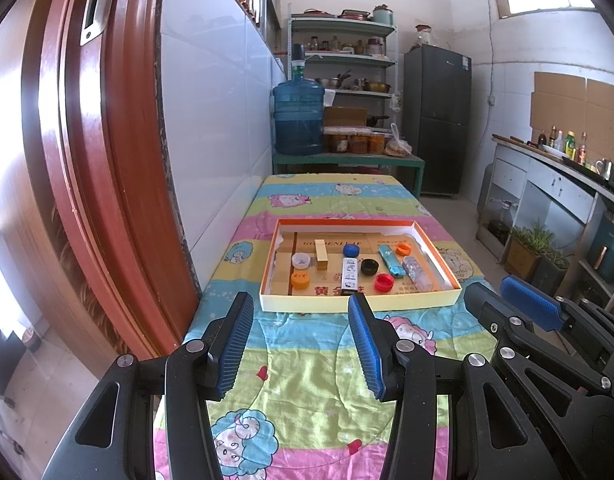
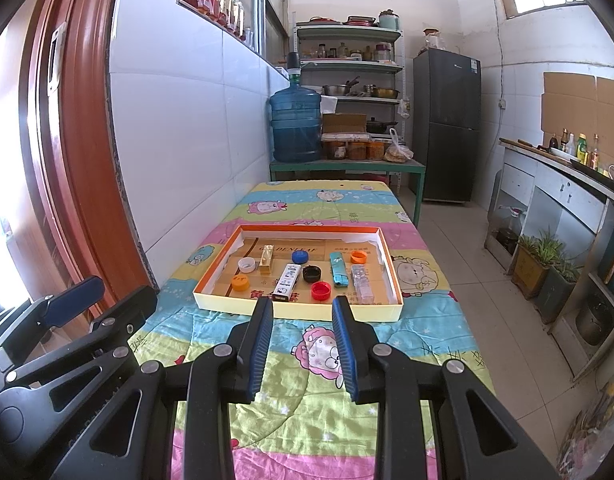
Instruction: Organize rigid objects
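Both tools hang idle above the quilt, nothing between their pads. The left gripper [image 1: 303, 308] stands with its jaws well apart; the right gripper [image 2: 303, 312] is parted more narrowly, also empty. The task's things all lie ahead of the fingertips, inside a shallow cardboard tray [image 2: 299, 312] whose near wall sits just beyond the right tool's tips.

The likeliest trouble, as I judge it, is the tray itself: light card on a soft, wrinkled quilt [image 1: 307, 380] would slide or tip if a finger catches its low wall on the way in. The 6 bottle caps are small, smooth plastic discs; ribbed rubber pads closing off-centre could squirt one sideways. The red cap [image 1: 383, 282] and black cap [image 1: 369, 266] sit near the white printed box [image 1: 350, 274], so a wide approach may nudge neighbours.

Shapes differ sharply: the gold block [image 1: 321, 255] is a glossy upright-edged bar, the teal lighter [image 1: 389, 260] a slim, slick stick, and the clear case [image 1: 415, 274] farthest right of the tool is transparent and hard to judge by edge. The orange cap [image 1: 300, 280] lies nearest the left gripper's side.
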The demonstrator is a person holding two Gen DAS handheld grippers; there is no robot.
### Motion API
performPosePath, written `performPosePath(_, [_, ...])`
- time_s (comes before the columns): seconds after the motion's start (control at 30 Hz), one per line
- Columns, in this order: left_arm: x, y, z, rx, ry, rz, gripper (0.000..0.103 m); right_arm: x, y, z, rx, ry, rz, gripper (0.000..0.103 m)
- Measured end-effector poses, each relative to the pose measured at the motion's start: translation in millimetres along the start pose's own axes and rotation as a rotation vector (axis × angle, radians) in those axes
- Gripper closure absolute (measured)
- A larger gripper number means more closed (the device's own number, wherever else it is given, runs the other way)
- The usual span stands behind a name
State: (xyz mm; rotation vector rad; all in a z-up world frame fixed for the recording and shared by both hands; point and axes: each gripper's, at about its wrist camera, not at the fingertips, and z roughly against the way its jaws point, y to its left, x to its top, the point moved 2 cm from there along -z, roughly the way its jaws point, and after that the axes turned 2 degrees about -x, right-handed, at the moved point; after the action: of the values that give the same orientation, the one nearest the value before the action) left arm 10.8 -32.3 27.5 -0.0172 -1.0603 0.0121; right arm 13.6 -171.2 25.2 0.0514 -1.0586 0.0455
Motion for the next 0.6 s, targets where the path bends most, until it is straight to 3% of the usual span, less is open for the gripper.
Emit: performPosePath(0.6, [-5.1,0.4,-2.4,-0.002,0.007,-0.002,0.052,-1.9,4.6,-2.4,0.005,0.008,0.005,0.073])
